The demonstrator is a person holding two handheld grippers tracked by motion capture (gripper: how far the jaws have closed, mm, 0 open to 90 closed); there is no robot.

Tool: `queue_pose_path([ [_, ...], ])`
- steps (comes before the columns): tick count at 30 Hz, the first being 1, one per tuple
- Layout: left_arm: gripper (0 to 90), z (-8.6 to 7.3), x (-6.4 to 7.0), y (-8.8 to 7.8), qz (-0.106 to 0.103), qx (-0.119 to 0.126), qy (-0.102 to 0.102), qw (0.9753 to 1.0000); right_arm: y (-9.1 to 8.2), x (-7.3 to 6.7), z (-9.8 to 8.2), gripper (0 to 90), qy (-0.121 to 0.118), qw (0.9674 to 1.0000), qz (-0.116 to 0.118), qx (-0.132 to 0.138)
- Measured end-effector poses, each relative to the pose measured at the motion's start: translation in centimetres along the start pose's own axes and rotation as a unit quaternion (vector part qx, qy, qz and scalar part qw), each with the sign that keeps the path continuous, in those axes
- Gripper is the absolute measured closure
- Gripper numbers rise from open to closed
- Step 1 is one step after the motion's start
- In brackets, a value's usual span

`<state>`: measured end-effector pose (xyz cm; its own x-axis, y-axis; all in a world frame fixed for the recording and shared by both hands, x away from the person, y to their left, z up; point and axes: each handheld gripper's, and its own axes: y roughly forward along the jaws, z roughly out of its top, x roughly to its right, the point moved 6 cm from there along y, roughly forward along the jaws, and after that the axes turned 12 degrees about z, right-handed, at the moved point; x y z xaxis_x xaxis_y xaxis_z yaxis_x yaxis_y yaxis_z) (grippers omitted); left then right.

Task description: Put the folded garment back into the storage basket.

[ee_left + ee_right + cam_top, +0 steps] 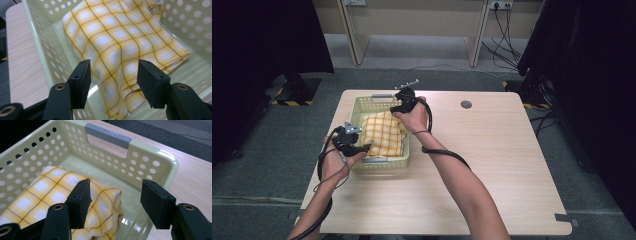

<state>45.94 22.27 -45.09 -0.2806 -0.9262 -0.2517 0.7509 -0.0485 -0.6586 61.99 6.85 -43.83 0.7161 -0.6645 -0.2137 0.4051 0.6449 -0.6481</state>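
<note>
Hovering over the basket, both tongs are seen with jaws parted and nothing pinched between them. The left gripper (362, 148) is held at the near left corner of the basket (360, 102), its pads standing apart on either side of a drooping fold of the yellow checked cloth (383, 133) without pressing it, as far as can be told from the left gripper view. The right gripper (397, 109) is held over the far right corner, jaws spread above the folded edge of the cloth, next to the grey handle (108, 135) set in the rim. The cloth is found lying loosely folded inside the pale green basket, which is parked toward the far left corner of the wooden table (492, 150).
</note>
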Motion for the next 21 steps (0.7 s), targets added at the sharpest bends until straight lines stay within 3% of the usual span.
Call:
queue_pose_path([
  [4, 42.0, 0.1, -0.1, -0.3, 0.007, 0.003, 0.000, 1.0000, -0.5, 0.0, 0.1, 40.8, -0.003, 1.0000, -0.001, 0.003],
  [10, 38.8, 0.1, 0.2, -0.8, 0.001, 0.012, -0.009, 0.9999, -1.5, -0.1, -0.1, 38.7, -0.012, 0.9999, -0.001, 0.006],
  [13, 35.3, 0.2, 0.4, -1.2, -0.003, 0.025, -0.020, 0.9995, -2.1, 0.1, -0.3, 36.4, -0.017, 0.9998, -0.001, 0.008],
  [17, 29.7, 0.3, 0.4, -1.9, -0.002, 0.050, -0.039, 0.9980, -3.0, 0.1, -0.8, 33.6, -0.016, 0.9995, 0.022, 0.014],
  [21, 28.6, 0.2, 0.8, -2.4, -0.010, 0.062, -0.040, 0.9972, -3.8, 0.5, -1.7, 30.1, -0.020, 0.9994, 0.024, 0.013],
])
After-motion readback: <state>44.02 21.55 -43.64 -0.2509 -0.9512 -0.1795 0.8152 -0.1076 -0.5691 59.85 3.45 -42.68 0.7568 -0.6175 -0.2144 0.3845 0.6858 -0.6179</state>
